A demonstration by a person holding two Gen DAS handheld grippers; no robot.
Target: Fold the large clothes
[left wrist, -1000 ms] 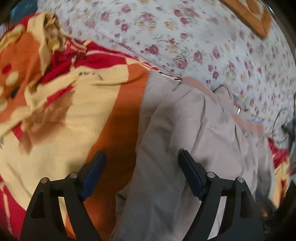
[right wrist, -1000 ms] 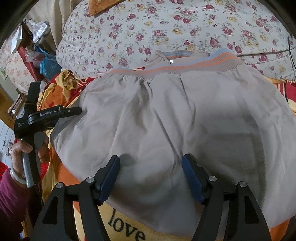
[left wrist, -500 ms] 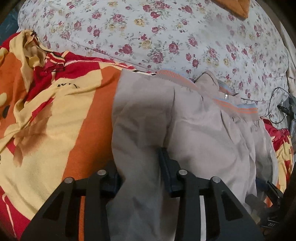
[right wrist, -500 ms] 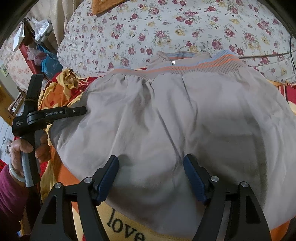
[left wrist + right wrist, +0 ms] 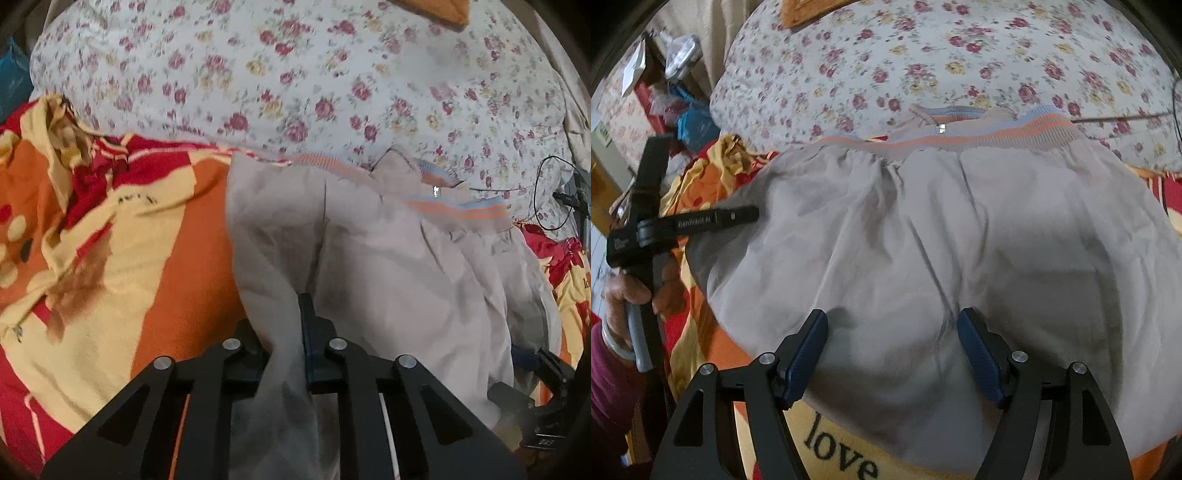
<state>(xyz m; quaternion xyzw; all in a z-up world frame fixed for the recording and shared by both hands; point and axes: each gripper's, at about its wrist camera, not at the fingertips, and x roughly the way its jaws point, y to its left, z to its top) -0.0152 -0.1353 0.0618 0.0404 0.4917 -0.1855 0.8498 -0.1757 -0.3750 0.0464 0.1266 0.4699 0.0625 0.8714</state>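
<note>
Grey cotton garment (image 5: 923, 240) with an orange-striped waistband lies on the orange blanket (image 5: 173, 266); left gripper (image 5: 286, 332) is closing on its left edge (fabric between), right gripper (image 5: 892, 347) stands apart.

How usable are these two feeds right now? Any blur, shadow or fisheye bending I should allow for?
Left wrist view: soft and slightly blurred; the flowered quilt smears, dark vignette at the corners, and the left gripper, closing on the grey garment, shades the cloth beneath. Right wrist view: sharper; the waistband bows with the lens, and shadow pools beside the open right gripper.
</note>
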